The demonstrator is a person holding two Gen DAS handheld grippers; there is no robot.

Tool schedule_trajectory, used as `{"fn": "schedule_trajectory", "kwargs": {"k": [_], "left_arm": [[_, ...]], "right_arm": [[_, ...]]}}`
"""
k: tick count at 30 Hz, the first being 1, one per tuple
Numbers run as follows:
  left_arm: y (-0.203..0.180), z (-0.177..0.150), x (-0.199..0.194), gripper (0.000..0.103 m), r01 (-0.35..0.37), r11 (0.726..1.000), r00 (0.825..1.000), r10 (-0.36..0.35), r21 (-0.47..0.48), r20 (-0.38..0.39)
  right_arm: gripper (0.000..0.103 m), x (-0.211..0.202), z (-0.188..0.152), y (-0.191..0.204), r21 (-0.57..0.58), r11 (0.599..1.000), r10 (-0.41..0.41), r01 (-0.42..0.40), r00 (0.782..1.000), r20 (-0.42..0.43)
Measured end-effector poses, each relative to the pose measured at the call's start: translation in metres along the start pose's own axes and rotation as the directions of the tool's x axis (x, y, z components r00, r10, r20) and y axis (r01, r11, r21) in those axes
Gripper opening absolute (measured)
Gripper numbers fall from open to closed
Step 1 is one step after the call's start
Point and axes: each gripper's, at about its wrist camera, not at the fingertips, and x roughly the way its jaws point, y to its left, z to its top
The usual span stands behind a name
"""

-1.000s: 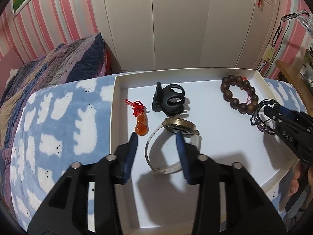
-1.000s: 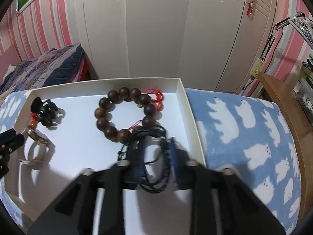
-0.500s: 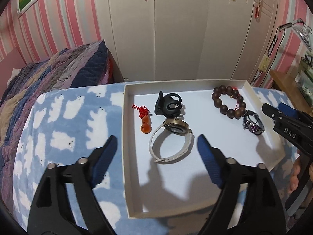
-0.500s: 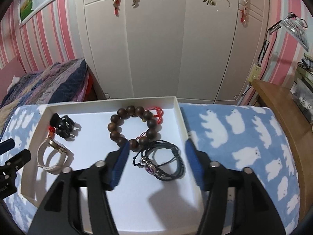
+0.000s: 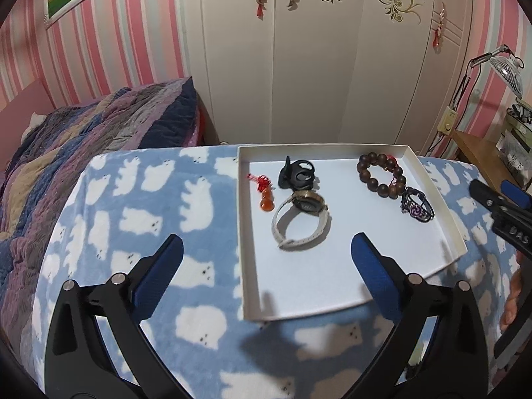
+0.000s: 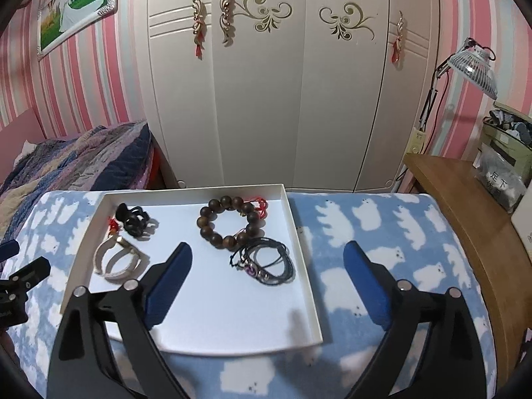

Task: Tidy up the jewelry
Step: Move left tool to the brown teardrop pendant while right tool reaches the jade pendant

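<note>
Spreading wider, the blue-padded fingers of the left gripper [image 5: 266, 259] stand far apart with nothing between them; their jaws are opening, and they hang above the near edge of the shallow white cardboard tray [image 5: 247, 266]. Just beyond those fingers, inside the tray, lies the white-strapped wristwatch with a round bronze case [image 5: 301, 221], resting on its side. Past the watch sits the black plastic hair claw clip [image 5: 297, 175], and beside the left finger's line, near the tray's left wall, lies the small orange gourd charm on a red knotted cord [image 5: 266, 199].

The right gripper [image 6: 266, 272] likewise has its blue fingers released and empty, its jaws opening; one finger hangs over the tray floor, the other over the blue fleece blanket with white bear shapes [image 6: 382, 219] that covers the table. Between and just ahead of these fingers lies the black corded bracelet with a purple bead [image 6: 266, 261], touching the dark brown wooden bead bracelet with a red cord [image 6: 227, 221] farther on.

Well beyond everything stand cream wardrobe doors with gold scrollwork [image 6: 266, 99], a striped quilt [image 5: 83, 153] off to the left, and a brown wooden desk [image 6: 472, 219] to the right.
</note>
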Motion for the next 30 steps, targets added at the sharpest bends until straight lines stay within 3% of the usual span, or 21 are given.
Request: {"fn": "schedule_trajectory", "kwargs": {"k": [14, 30], "left_arm": [[0.004, -0.056, -0.050, 0.100, 0.000, 0.999, 1.000, 0.000, 0.036, -0.002], [0.004, -0.102, -0.089, 0.100, 0.040, 0.998, 0.999, -0.038, 0.057, -0.030]], "right_arm": [[0.093, -0.079, -0.047, -0.021, 0.033, 0.999, -0.034, 0.033, 0.999, 0.041], [0.093, -0.108, -0.096, -0.045, 0.079, 0.996, -0.045, 0.047, 0.999, -0.018]]}}
